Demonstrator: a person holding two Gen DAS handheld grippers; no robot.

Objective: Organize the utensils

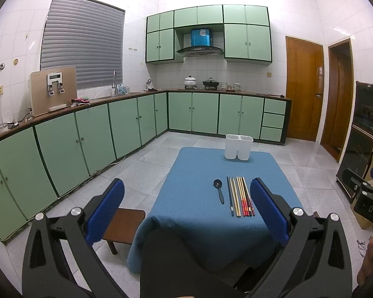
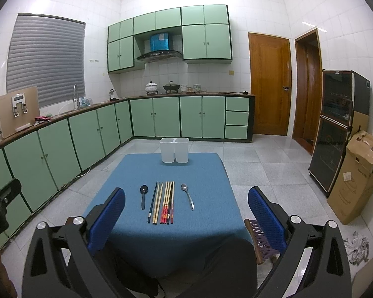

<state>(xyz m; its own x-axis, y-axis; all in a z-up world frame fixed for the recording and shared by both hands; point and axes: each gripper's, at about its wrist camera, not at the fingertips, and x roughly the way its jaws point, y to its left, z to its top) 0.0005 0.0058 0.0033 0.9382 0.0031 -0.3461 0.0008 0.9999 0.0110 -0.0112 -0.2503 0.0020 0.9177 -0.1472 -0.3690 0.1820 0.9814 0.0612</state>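
A table with a blue cloth (image 2: 136,168) holds a row of several chopsticks (image 2: 163,202), a black spoon (image 2: 143,196) to their left and a metal spoon (image 2: 188,195) to their right. A white two-compartment holder (image 2: 174,149) stands empty at the far edge. In the left wrist view the chopsticks (image 1: 240,196), the black spoon (image 1: 218,190) and the holder (image 1: 238,146) show; the metal spoon is hidden behind a finger. My left gripper (image 1: 186,208) and right gripper (image 2: 186,213) are both open and empty, held above the table's near edge.
A brown wooden stool (image 1: 123,226) stands left of the table and a woven stool (image 2: 262,241) right of it. Green cabinets (image 2: 87,134) run along the left and back walls. A dark appliance cabinet (image 2: 335,129) and a cardboard box (image 2: 355,176) stand at the right.
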